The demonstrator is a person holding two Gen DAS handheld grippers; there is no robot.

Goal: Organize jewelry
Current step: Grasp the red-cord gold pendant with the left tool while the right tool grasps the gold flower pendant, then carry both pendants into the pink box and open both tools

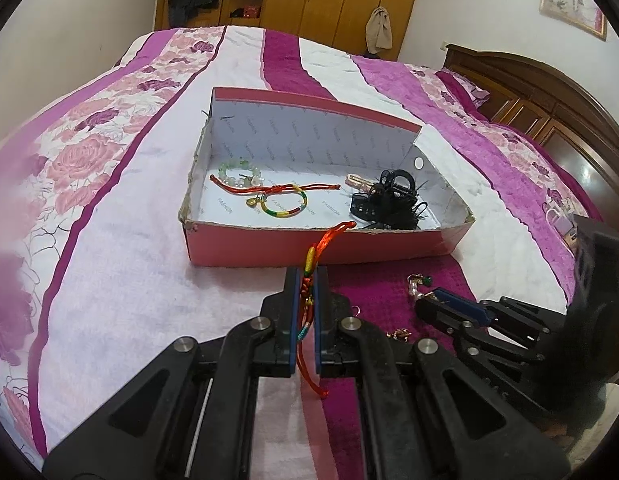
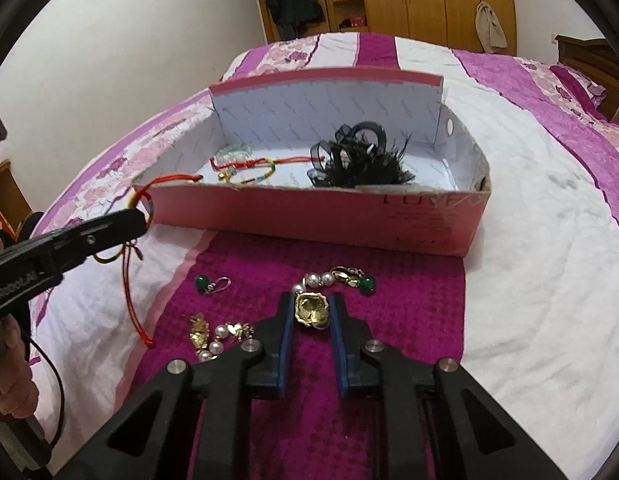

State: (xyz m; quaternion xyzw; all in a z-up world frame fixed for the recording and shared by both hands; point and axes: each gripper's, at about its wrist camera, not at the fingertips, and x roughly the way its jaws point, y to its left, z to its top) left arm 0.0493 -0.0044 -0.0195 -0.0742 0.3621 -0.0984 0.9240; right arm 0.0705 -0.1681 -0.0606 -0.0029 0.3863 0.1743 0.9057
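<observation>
My left gripper is shut on a red cord bracelet with green and yellow wrapping, held just in front of the pink box; it also shows in the right wrist view. My right gripper straddles a gold flower earring on the magenta stripe, with the jaws close on both sides of it. Whether they grip it is unclear. The box holds a green bead bracelet, a red cord, a multicolour ring bracelet and black hair pieces.
Loose jewelry lies on the bedspread by the right gripper: a green-stone earring, a pearl and gold piece, and pearls with a green bead. A wooden headboard stands right; wardrobes stand behind the bed.
</observation>
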